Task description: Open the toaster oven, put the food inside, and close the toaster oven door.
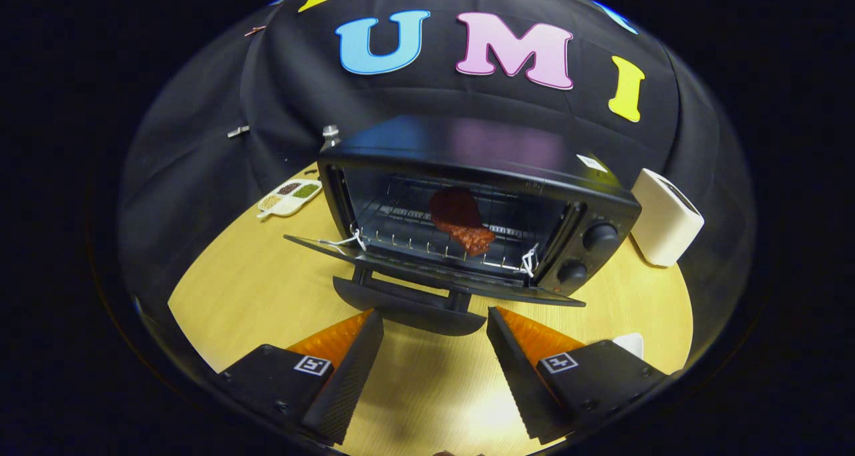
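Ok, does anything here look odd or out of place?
Nothing is spilled or broken. The oven door hangs open, with the food on its rack. The gripper is open, short of the door handle.

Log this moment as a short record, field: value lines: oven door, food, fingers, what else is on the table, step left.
oven door: open, folded down flat
food: on the rack inside the toaster oven
gripper: fingers open, holding nothing, just short of the door handle
beside oven: divided tray on one side, white toaster on the other
table: light wood
step left: close the door
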### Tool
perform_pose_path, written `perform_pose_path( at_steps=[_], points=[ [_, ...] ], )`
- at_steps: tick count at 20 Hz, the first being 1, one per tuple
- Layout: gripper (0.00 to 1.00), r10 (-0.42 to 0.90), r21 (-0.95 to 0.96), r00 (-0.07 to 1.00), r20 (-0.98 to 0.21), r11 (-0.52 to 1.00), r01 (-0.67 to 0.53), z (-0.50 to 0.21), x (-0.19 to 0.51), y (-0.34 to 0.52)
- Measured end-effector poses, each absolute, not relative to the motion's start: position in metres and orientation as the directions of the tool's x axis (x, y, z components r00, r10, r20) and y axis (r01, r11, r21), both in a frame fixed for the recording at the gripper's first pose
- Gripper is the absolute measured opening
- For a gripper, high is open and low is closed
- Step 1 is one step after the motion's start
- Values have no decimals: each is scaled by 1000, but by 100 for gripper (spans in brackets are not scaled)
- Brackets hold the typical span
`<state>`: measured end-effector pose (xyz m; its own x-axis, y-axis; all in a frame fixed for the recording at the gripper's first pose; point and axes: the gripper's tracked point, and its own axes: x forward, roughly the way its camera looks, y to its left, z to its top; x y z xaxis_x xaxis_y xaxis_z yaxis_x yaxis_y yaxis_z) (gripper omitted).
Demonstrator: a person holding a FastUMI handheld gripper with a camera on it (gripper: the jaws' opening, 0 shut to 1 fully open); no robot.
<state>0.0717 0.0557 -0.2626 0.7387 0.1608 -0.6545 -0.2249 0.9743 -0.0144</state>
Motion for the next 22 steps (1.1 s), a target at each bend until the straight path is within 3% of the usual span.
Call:
perform_pose_path(
  at_steps=[13, 22],
  points=[
    [98, 195, 0, 777, -598, 970, -244, -223, 132, 46],
    [98, 148, -13, 915, -375, 986, -165, -101, 130, -16]
  ],
)
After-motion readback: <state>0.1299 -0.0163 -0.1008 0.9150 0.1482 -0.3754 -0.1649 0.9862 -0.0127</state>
